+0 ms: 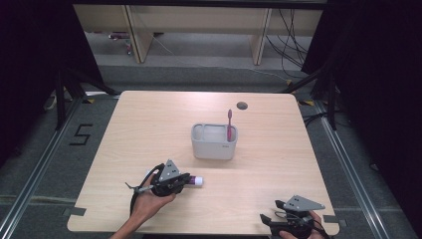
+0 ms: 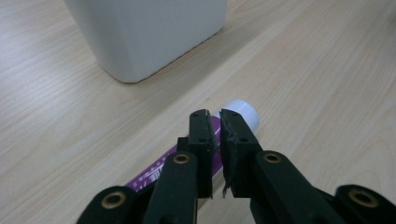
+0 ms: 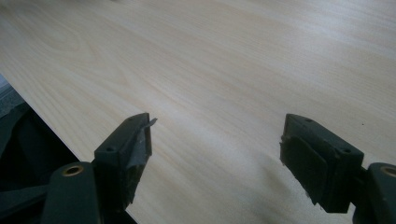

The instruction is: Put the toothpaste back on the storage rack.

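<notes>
A purple toothpaste tube (image 1: 195,181) with a white cap lies on the wooden table (image 1: 149,124) near the front left. My left gripper (image 1: 186,180) is shut on it. In the left gripper view its jaws stand almost together over the tube (image 2: 152,173), purple shows in the narrow gap, and the white cap (image 2: 243,112) pokes out beyond the tips (image 2: 217,116). A grey caddy (image 1: 214,144) stands mid-table with a pink toothbrush (image 1: 229,124) upright in its right compartment. My right gripper (image 1: 271,211) rests open at the front right edge, with nothing between its jaws (image 3: 219,133).
The caddy's wall (image 2: 149,32) rises just beyond the tube in the left gripper view. A round cable hole (image 1: 242,105) sits near the table's far edge. The table's front edge (image 3: 51,126) runs close beside the right gripper's left jaw.
</notes>
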Motion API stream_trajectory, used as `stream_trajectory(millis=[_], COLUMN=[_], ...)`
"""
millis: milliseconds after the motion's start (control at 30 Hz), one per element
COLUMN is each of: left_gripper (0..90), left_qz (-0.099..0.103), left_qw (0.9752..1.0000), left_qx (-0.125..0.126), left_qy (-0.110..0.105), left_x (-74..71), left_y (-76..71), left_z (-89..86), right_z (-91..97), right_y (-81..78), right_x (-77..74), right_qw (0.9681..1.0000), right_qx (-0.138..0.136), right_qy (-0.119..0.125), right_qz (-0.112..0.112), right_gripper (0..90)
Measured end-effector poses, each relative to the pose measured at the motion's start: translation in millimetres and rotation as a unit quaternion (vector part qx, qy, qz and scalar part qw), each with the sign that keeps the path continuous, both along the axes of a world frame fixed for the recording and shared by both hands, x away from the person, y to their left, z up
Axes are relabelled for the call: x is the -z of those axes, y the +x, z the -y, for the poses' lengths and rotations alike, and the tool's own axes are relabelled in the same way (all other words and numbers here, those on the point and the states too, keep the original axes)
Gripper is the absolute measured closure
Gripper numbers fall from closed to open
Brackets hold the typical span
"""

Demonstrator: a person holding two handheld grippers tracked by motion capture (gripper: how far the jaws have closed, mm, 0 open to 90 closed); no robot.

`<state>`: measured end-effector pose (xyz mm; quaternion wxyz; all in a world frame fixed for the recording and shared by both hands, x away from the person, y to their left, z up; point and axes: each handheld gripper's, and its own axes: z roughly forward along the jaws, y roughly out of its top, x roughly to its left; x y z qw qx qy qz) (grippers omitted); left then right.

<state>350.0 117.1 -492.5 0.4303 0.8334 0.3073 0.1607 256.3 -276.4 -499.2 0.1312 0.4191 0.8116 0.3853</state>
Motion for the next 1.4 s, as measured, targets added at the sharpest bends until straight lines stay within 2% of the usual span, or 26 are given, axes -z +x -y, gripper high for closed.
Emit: stream_trajectory(millis=[133,233,367,467,600,633,767,833,967,1033,1100,1400], left_gripper=[89.2,89.5,89.7,89.7,89.7,89.7,89.7,89.6,89.7,89.6,89.6,89.6], left_qz=[0.004,0.005,0.006,0.001,-0.006,-0.008,-0.014,-0.014,-0.020,-0.023,-0.027,-0.033], left_qw=[1.0000,1.0000,1.0000,1.0000,1.0000,1.0000,0.9999,0.9999,0.9997,0.9996,0.9995,0.9993], left_qx=[0.001,0.001,-0.003,-0.003,-0.007,-0.004,-0.004,-0.005,0.000,0.000,0.000,0.009], left_qy=[-0.002,0.000,-0.001,0.005,0.004,0.004,0.003,0.007,0.012,0.016,0.016,0.016], left_x=[0.0,-0.9,-2.0,-0.8,2.1,2.8,3.8,4.1,5.9,7.3,8.2,7.4], left_y=[4.5,8.2,12.2,16.8,21.4,22.2,25.4,26.4,28.0,29.0,29.6,26.9], left_z=[5.5,8.9,12.6,13.7,15.4,16.0,19.2,21.3,25.4,26.7,27.7,28.3], right_z=[-0.9,-0.3,-1.9,-2.2,-2.3,-2.9,-3.1,-2.6,-3.1,-2.0,-3.3,-3.2], right_y=[-0.5,-0.2,-1.0,-1.2,-1.8,-2.1,-2.2,-1.2,-1.8,-0.5,-1.9,-1.6], right_x=[-0.1,0.1,0.2,-0.2,-0.5,-0.8,-0.4,-0.6,-0.3,-0.3,-0.2,-0.3], right_qw=[1.0000,1.0000,1.0000,1.0000,0.9999,0.9998,0.9998,0.9999,0.9999,0.9999,0.9998,0.9999], right_qx=[0.002,-0.005,-0.002,-0.001,-0.003,-0.002,-0.003,-0.006,-0.006,-0.011,-0.008,-0.009], right_qy=[-0.001,-0.005,0.003,0.003,-0.001,0.002,0.004,0.001,0.003,-0.005,0.003,0.001], right_qz=[-0.003,-0.002,-0.008,-0.008,-0.012,-0.019,-0.019,-0.012,-0.015,-0.003,-0.015,-0.011], right_gripper=[25.4,25.4,25.4,25.4,25.5,25.5,25.5,25.5,25.6,25.6,25.7,25.7])
